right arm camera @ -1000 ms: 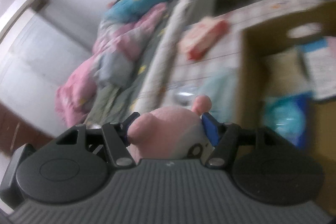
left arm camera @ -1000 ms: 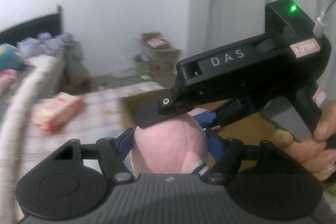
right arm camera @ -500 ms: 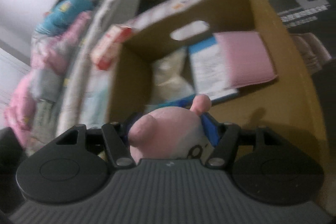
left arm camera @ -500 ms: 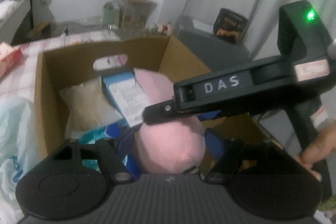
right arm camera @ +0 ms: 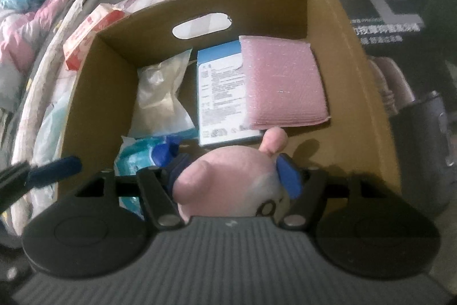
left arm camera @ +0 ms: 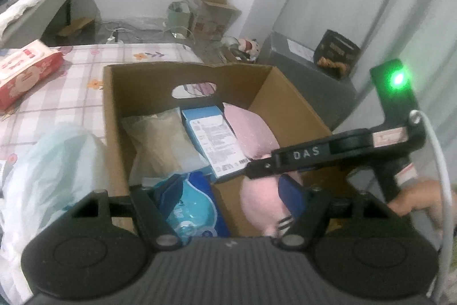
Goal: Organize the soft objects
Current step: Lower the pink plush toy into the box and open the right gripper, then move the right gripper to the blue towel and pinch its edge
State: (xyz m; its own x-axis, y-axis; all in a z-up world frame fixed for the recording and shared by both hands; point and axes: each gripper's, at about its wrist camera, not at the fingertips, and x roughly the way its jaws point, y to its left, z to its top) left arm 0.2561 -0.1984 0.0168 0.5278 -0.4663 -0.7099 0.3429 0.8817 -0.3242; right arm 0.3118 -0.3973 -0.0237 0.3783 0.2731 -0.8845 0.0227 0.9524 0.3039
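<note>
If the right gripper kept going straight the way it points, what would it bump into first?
Probably the blue-and-white packet in the cardboard box; the pink plush toy in the right gripper would touch it first. Depth is unclear.

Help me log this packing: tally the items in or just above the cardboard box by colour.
Pink: 2 (plush toy, padded envelope)
Blue: 2 (printed carton, soft teal-blue pack)
Beige: 1 (bag)
Total: 5
</note>
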